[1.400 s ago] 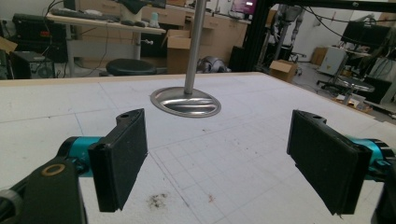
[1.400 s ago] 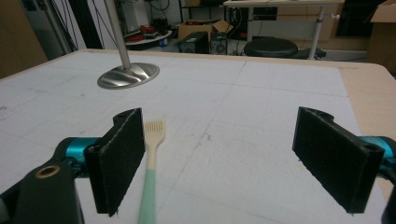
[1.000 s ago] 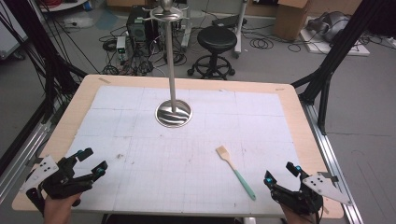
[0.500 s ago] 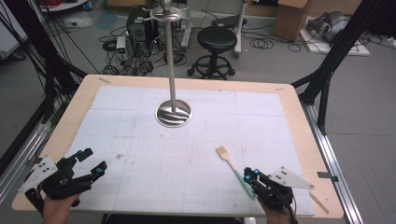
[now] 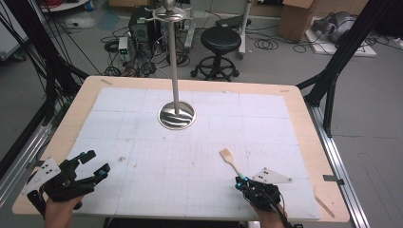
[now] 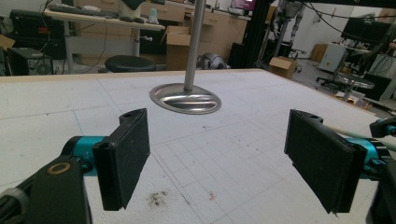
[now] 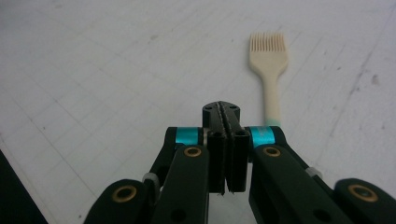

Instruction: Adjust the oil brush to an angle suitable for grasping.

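A cream silicone brush (image 5: 232, 164) with a teal handle end lies flat on the white mat, near the front right. My right gripper (image 5: 240, 182) sits at the handle end of it. In the right gripper view its jaws (image 7: 222, 109) have just closed flat against each other with nothing between them. The brush (image 7: 268, 56) lies just to their right, and its handle runs down behind the right finger. My left gripper (image 5: 95, 163) rests at the front left of the table. Its pads (image 6: 123, 158) stand wide open with bare mat between them.
A metal stand with a round base (image 5: 177, 115) and a tall pole rises from the middle back of the mat (image 5: 266, 123); the left gripper view shows the base (image 6: 186, 98) ahead. The wooden table edge (image 5: 309, 123) borders the mat. A stool and cables lie beyond.
My right gripper moved left and forward from the front right corner to the brush's handle end, and its jaws went from open to shut. The left gripper stayed put.
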A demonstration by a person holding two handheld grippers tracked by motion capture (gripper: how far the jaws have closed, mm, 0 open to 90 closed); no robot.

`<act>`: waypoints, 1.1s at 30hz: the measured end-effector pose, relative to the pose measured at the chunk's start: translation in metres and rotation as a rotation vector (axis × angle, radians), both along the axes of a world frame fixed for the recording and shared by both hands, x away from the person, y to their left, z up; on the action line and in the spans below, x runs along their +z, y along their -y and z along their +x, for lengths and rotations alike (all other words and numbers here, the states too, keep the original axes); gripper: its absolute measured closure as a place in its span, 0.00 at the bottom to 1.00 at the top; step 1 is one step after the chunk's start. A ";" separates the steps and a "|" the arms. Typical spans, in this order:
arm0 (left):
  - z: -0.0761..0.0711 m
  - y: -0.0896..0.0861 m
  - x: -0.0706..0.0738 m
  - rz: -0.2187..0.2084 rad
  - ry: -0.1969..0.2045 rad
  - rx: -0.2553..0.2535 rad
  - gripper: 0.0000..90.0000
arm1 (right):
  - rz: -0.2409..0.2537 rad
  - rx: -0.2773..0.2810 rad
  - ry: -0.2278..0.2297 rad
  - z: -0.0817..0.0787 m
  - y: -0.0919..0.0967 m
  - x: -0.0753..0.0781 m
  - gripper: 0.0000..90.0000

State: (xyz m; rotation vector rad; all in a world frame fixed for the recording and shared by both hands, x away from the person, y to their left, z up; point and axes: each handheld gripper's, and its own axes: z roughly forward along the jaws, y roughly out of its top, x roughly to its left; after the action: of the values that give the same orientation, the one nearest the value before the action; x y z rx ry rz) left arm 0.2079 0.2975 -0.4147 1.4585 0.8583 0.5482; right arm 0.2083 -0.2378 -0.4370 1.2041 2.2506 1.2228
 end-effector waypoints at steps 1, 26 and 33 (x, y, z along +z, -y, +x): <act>0.000 0.000 0.000 0.002 -0.002 0.000 0.25 | -0.015 0.003 -0.010 0.001 -0.001 -0.002 0.99; 0.000 -0.003 0.000 -0.006 -0.005 0.002 0.25 | -0.166 -0.222 -0.073 0.002 0.032 -0.004 0.99; 0.002 0.000 -0.001 0.001 -0.012 -0.001 0.25 | -0.135 -0.319 -0.070 0.013 0.049 -0.004 0.99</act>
State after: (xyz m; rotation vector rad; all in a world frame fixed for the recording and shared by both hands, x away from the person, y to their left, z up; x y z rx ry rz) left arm 0.2094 0.2979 -0.4159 1.4643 0.8665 0.5393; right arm 0.2213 -0.2866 -0.4411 1.5005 2.0478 0.9072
